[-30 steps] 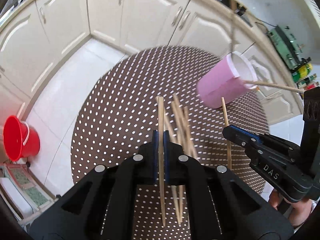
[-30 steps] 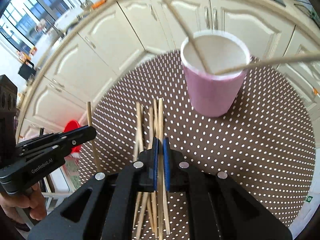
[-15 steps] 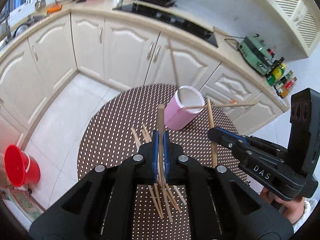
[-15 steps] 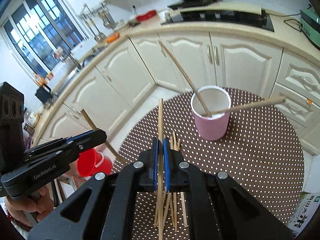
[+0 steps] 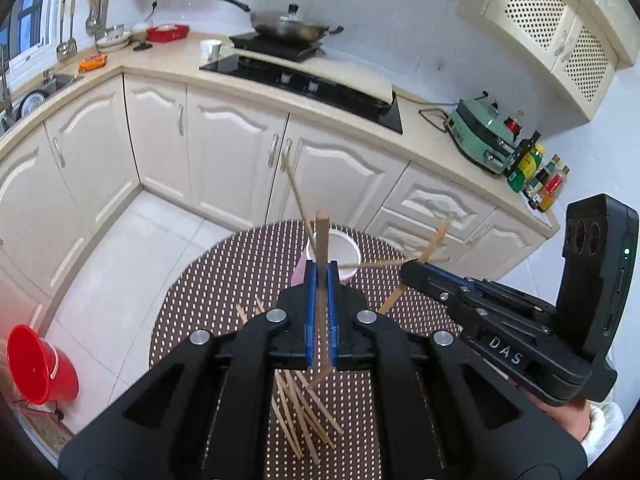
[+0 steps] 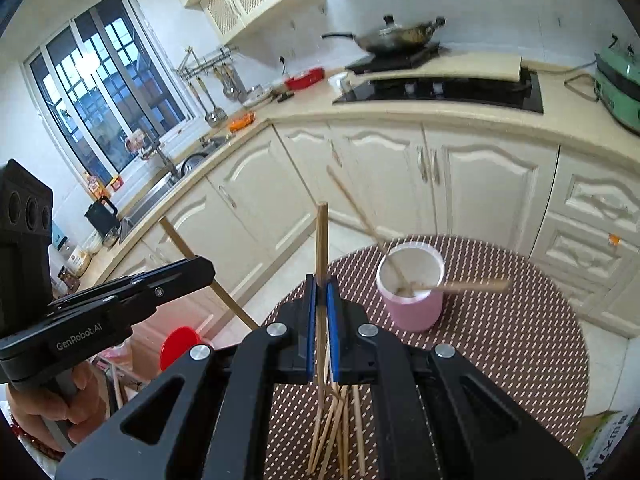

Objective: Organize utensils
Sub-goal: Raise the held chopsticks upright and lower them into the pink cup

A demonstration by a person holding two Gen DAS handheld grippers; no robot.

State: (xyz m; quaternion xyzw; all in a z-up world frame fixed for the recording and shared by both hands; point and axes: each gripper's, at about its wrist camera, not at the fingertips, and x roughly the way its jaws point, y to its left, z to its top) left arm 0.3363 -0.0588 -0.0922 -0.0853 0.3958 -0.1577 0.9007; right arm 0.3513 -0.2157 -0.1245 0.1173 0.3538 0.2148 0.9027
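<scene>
My left gripper (image 5: 320,280) is shut on a wooden chopstick (image 5: 321,240) that stands upright between its blue pads. My right gripper (image 6: 320,288) is shut on another chopstick (image 6: 321,240), also upright. Both are lifted high above the round brown dotted table (image 6: 520,344). A pink cup (image 6: 412,292) stands at the table's far side with two chopsticks leaning in it. Several loose chopsticks (image 5: 304,408) lie in a pile on the table below the grippers; the pile also shows in the right wrist view (image 6: 340,420). The right gripper (image 5: 412,272) shows in the left view, the left gripper (image 6: 204,268) in the right view.
Cream kitchen cabinets (image 5: 224,152) and a counter with a hob and wok (image 5: 288,28) run behind the table. A red bucket (image 5: 36,368) stands on the tiled floor at left. A green appliance and bottles (image 5: 532,168) sit on the counter at right.
Both grippers have risen well above the table, each carrying its chopstick. The views have tilted up from the tabletop to the kitchen, and the cup now looks smaller and farther.
</scene>
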